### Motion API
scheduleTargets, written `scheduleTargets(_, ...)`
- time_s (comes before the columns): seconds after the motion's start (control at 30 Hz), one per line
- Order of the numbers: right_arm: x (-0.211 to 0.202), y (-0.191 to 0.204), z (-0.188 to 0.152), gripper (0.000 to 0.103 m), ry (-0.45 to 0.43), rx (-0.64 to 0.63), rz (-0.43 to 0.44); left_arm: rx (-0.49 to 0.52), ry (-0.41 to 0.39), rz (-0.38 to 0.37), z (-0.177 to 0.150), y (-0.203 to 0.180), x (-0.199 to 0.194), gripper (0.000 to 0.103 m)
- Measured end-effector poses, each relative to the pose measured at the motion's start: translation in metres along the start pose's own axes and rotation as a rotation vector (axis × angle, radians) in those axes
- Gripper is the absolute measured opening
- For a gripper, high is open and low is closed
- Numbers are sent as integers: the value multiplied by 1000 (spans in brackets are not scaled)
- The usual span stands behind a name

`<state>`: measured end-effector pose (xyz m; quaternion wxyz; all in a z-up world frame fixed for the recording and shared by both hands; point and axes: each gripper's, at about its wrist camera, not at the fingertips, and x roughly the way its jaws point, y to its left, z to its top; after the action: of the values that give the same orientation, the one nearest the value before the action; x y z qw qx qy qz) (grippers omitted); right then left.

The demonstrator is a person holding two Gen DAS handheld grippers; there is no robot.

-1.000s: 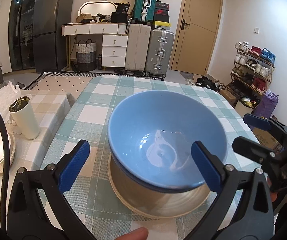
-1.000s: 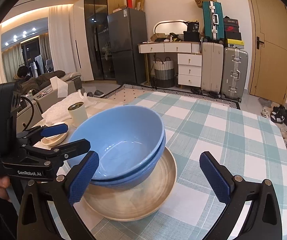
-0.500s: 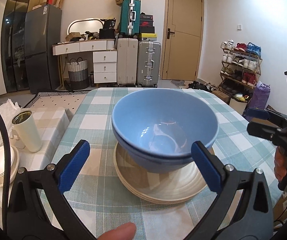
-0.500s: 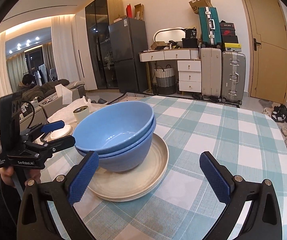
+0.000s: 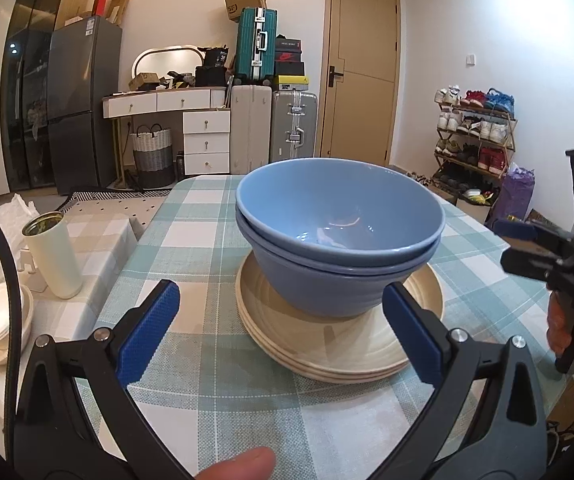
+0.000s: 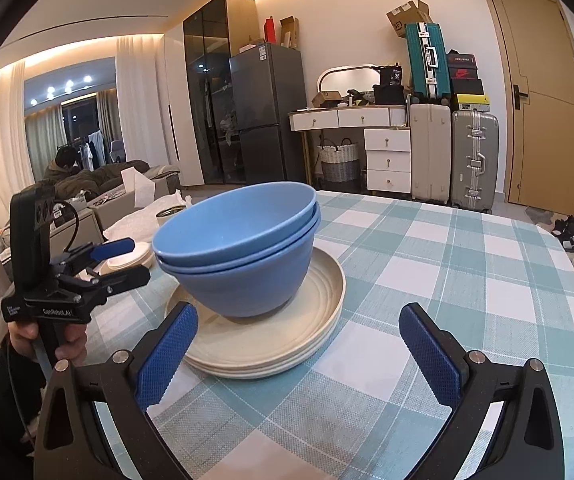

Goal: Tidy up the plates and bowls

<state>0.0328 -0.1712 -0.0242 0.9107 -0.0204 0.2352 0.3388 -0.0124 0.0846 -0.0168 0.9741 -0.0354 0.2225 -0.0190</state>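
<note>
A: Where do the two nested glossy blue bowls stand?

B: On the stack of round cream plates, which rests on the green-and-white checked tabletop. The white tumbler is well to the left of that stack.

A: And the grippers?

B: The left gripper hangs just before the plates with its jaws wide apart, holding nothing. The right gripper is near the stack's right side, jaws likewise spread and empty.

A: How would the bowls handle?

B: They look like glazed ceramic: stiff, smooth, probably heavy and breakable. The rim of the upper bowl seems the best hold, one jaw inside, one outside, since the curved wall would likely slip.

A: The plates?

B: Their thin edges, lifted level.
</note>
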Motion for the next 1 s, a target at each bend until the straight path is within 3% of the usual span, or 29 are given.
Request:
scheduleTargets(0.53,1,10,-19,102,-28,-25,34,-26,-91,-3,1,8,-3,101)
scheduleTargets(1.0,0,15,-19,102,-36,-52,40,-21,-94,11,-1,6,0,101)
